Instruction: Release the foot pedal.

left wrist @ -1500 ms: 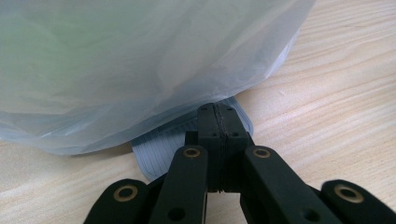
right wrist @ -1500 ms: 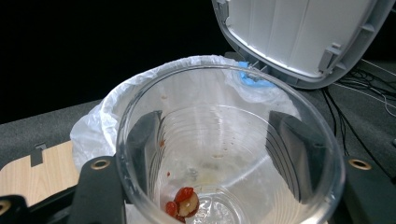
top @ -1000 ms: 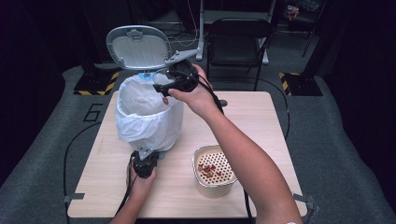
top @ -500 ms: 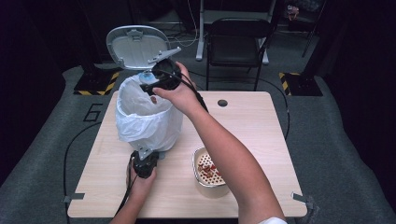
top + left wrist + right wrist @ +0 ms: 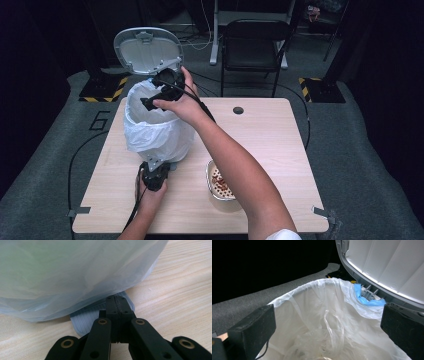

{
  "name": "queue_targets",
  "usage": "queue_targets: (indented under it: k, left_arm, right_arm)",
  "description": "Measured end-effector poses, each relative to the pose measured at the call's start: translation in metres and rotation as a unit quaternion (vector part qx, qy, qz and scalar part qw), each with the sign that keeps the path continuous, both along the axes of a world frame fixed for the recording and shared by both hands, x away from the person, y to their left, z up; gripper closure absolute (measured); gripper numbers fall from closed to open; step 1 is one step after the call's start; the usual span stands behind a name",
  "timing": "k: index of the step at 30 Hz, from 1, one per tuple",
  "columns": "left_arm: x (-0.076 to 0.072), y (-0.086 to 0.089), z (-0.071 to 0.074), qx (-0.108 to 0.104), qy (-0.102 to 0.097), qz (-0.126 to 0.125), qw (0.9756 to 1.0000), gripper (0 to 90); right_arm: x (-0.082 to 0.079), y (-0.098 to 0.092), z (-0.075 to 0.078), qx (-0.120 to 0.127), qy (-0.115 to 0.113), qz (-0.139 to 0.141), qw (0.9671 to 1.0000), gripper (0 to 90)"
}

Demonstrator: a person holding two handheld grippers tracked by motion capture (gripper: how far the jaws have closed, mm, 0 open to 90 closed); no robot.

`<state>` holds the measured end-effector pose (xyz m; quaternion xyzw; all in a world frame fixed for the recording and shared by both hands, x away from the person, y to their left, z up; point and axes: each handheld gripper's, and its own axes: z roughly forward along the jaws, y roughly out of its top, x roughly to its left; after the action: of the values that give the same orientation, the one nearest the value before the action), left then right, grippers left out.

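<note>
Two grippers are at work on the grey pedal bin lined with a white plastic bag [image 5: 157,132], which stands at the left rear part of the pale wooden table [image 5: 270,130], close to its left edge. Your right gripper [image 5: 159,95] hangs over the bin's open mouth; its jaws have just been opening and now stand wide apart with nothing between them. Your left gripper [image 5: 154,176] sits low at the bin's foot, jaws pressed together on the grey ribbed foot pedal [image 5: 93,315].

The right gripper view looks down into the crumpled liner, with the upright grey lid [image 5: 387,267] just beyond the far rim and a blue scrap of plastic [image 5: 368,300] at the hinge. The left gripper view shows the bag's bulge hanging over the pedal, and bare tabletop off to the right.

Your right forearm crosses above a round pale bowl of reddish bits [image 5: 220,182] near the front edge. The table's right half lies open. A black folding chair [image 5: 252,50] stands behind the table, well apart.
</note>
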<state>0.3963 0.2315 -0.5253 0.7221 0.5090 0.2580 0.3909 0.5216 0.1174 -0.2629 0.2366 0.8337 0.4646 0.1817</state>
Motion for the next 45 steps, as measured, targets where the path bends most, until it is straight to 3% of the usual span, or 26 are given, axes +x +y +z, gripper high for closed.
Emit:
queue_targets:
  k: [5, 9, 10, 12, 13, 17, 22, 23, 30, 31, 32, 33, 34, 35, 39, 45]
  left_arm:
    - [0.0, 0.001, 0.0, 0.002, -0.002, 0.001, 1.0, 89.8]
    - [0.0, 0.001, 0.0, -0.003, 0.001, 0.0, 1.0, 89.8]
    - [0.0, 0.001, 0.0, -0.004, 0.001, 0.0, 1.0, 89.7]
    - [0.0, 0.001, 0.0, -0.004, 0.001, 0.0, 1.0, 89.7]
    - [0.001, 0.0, -0.001, -0.01, -0.003, 0.004, 0.9999, 89.7]
    - [0.001, 0.006, 0.001, -0.02, 0.01, -0.005, 0.9997, 89.1]
    - [-0.001, 0.007, 0.001, -0.024, 0.005, -0.011, 0.9996, 72.9]
    - [-0.001, 0.008, 0.003, -0.031, 0.017, -0.02, 0.9992, 70.3]
    - [-0.009, 0.01, 0.011, -0.041, 0.038, -0.021, 0.9982, 55.7]
    - [-0.011, 0.009, 0.012, -0.055, 0.045, -0.02, 0.9973, 54.4]
    - [-0.011, 0.009, 0.012, -0.055, 0.045, -0.02, 0.9973, 53.3]
    - [-0.013, 0.012, 0.016, -0.031, 0.04, -0.028, 0.9983, 51.2]
    - [-0.013, 0.012, 0.016, -0.031, 0.04, -0.028, 0.9983, 49.4]
    - [-0.014, 0.017, 0.018, -0.013, 0.042, -0.035, 0.9984, 47.3]
    - [-0.015, 0.024, 0.019, -0.007, 0.053, -0.047, 0.9975, 45.1]
    - [-0.022, 0.042, 0.022, -0.028, 0.066, -0.062, 0.9955, 45.0]
  right_arm:
    - [-0.007, -0.01, 0.005, 0.009, -0.001, 0.002, 1.0, 2.1]
    - [-0.015, -0.03, 0.009, 0.006, -0.001, -0.002, 1.0, 7.8]
    - [-0.019, -0.044, 0.009, 0.006, 0.002, -0.002, 1.0, 8.5]
    - [-0.02, -0.048, 0.009, 0.005, 0.0, -0.004, 1.0, 8.6]
    - [-0.023, -0.064, 0.008, 0.011, -0.003, -0.008, 0.9999, 9.3]
    - [-0.023, -0.08, 0.005, 0.018, -0.006, -0.015, 0.9997, 11.7]
    - [-0.023, -0.118, -0.001, 0.01, -0.001, -0.047, 0.9989, 12.1]
    - [-0.023, -0.122, -0.002, 0.009, 0.0, -0.049, 0.9987, 12.1]
    - [-0.025, -0.152, -0.009, 0.003, -0.008, -0.066, 0.9978, 14.0]
    - [-0.026, -0.155, -0.01, 0.003, -0.008, -0.069, 0.9976, 14.0]
    - [-0.026, -0.155, -0.01, 0.003, -0.008, -0.069, 0.9976, 14.0]
    - [-0.029, -0.165, -0.015, 0.004, -0.008, -0.074, 0.9972, 14.1]
    - [-0.029, -0.165, -0.015, 0.004, -0.008, -0.074, 0.9972, 14.1]
    - [-0.032, -0.174, -0.02, 0.0, -0.012, -0.08, 0.9967, 14.3]
    - [-0.04, -0.192, -0.036, -0.001, -0.014, -0.094, 0.9955, 15.1]
    - [-0.049, -0.221, -0.063, -0.015, -0.007, -0.124, 0.9921, 20.1]
